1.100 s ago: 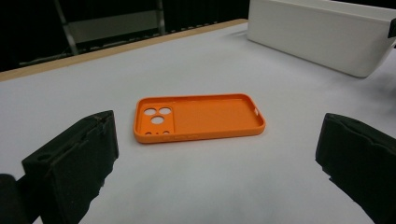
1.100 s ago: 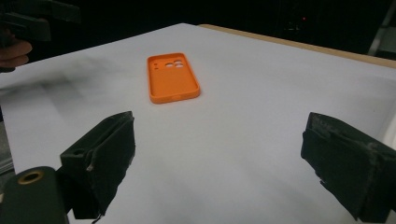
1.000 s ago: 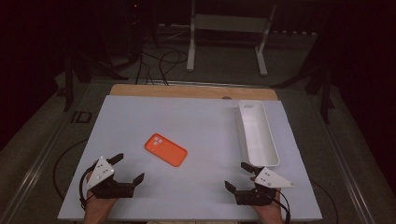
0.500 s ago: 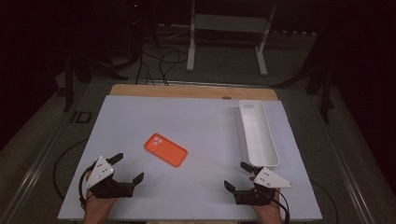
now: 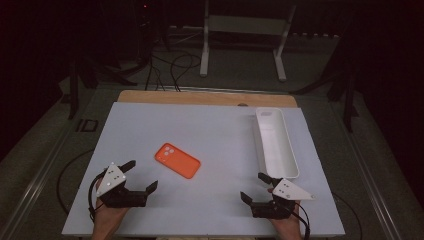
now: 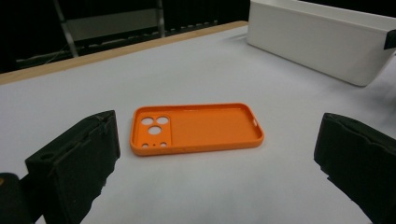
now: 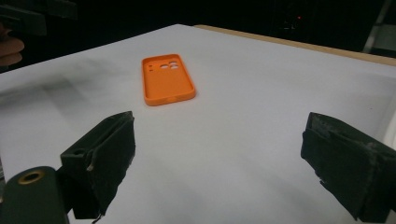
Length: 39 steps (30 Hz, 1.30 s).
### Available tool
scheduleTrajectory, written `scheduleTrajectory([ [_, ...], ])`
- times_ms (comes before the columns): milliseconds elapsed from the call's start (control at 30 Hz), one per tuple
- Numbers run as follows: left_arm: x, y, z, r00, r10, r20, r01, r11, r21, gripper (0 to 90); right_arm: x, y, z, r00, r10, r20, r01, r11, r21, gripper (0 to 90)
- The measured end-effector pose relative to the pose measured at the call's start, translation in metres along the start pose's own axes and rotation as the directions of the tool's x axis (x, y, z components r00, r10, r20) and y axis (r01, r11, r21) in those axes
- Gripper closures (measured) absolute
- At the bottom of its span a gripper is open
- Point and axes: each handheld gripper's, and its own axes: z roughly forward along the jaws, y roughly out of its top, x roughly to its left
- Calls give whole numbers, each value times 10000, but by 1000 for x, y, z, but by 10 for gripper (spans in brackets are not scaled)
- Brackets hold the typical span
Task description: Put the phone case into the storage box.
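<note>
An orange phone case (image 5: 177, 160) lies flat, hollow side up, near the middle of the white table top (image 5: 210, 130). In the left gripper view the orange phone case (image 6: 196, 128) lies just ahead of the jaws, camera holes to the left. It lies farther off in the right gripper view, orange phone case (image 7: 167, 79). My left gripper (image 5: 141, 176) rests near the front left edge, open and empty, a short way from the case. My right gripper (image 5: 255, 187) rests at the front right, open and empty.
A long white tray (image 5: 287, 160) stands along the table's right side, just beyond my right gripper; its white wall (image 6: 317, 46) shows in the left gripper view. A wooden edge (image 5: 205, 97) runs along the table's far side. Beyond it stand a metal frame and cables on the floor.
</note>
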Motion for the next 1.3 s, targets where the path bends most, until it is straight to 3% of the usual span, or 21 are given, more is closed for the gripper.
scheduleTrajectory([
  [400, 3, 13, 22, 9999, -100, 118, 97, 9996, 257, 22, 1, 0, 1, 10000, 50, 30, -50, 10000, -10, 99],
  [733, 1, 18, 40, 9995, 158, 285, -175, 9982, 577, 21, -1, 0, 0, 10000, 53, 30, -53, 10000, -43, 100],
  [1300, -2, 25, 65, 9980, 236, 581, -286, 9959, 854, 17, -1, 0, 1, 10000, 10, -1, -10, 10000, -16, 100],
])
